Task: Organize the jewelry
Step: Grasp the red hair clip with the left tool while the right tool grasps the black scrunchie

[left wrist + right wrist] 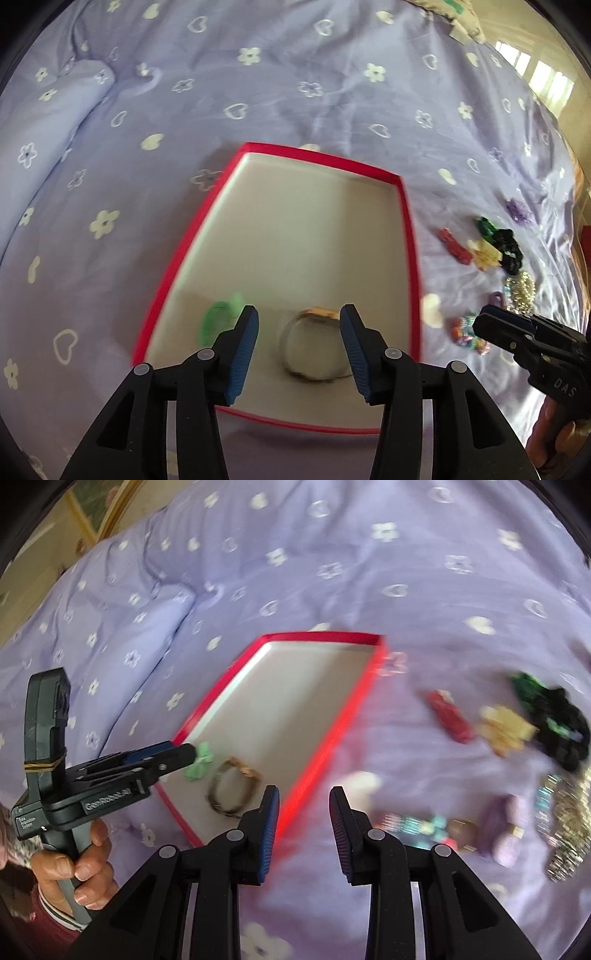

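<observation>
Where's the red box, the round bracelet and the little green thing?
red box (402,206): left wrist view, on its right red wall.
round bracelet (218,805): right wrist view, on its dark lower band.
little green thing (201,762): right wrist view, on its middle.

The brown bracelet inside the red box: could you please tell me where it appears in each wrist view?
Left wrist view: brown bracelet low centre, between the left gripper fingers, on the box floor.
Right wrist view: lower left of centre, in the box's near corner.
Shared landmark: red box, with a green piece beside the bracelet.
</observation>
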Tool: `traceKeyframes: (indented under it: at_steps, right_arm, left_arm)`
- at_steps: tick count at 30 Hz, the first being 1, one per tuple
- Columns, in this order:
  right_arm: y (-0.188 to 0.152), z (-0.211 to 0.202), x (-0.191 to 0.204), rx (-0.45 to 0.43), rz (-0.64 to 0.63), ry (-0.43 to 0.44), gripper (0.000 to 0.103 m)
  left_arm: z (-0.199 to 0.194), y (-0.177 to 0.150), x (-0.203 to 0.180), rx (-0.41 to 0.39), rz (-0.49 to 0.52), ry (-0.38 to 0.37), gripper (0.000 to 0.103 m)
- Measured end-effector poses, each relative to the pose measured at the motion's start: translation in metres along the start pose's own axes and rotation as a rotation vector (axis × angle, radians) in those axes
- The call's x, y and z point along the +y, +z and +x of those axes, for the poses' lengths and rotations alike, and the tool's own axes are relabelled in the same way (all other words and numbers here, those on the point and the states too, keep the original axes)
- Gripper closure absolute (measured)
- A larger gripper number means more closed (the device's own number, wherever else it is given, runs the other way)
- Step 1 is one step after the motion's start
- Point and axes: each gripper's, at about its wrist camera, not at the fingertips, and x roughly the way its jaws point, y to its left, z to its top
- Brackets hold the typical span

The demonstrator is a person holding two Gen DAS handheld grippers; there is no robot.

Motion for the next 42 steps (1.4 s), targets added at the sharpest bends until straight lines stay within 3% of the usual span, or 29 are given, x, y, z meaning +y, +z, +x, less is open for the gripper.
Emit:
traceKeyframes:
  at_steps: [12,23,25,32,38,42]
  right_arm:
    - [-0.019,-0.051,-0.084,-0.061,0.157,-0.101,0.072]
    - [-0.014,-0.076,-0.146,-0.124,0.243,-0.2,0.063]
    - [-0.009,-0.077,-0.156,-0.134,0.248,-0.222,0.058]
    - [0.017,-0.071,-0.186,-0.134,0.249,-0.257,0.058]
    - [0.033,-0.052,-0.198,-0.097,0.213,-0.278,0.058]
    - [0.04,-0.04,-0.206,-0.078,0.2,-0.282,0.058]
  left_arm:
    - [0.016,0.01,-0.065,0.033,0.091,-0.078,0.053]
    - [0.052,0.036,-0.117,0.076,0.137,-0.121,0.044]
    - [0.062,0.044,-0.128,0.079,0.146,-0.122,0.042]
    - [0.114,0.068,-0.156,0.134,0.158,-0.11,0.042]
    - [0.157,0.091,-0.163,0.198,0.092,-0.159,0.042]
    - [0.178,0.096,-0.166,0.213,0.096,-0.135,0.045]
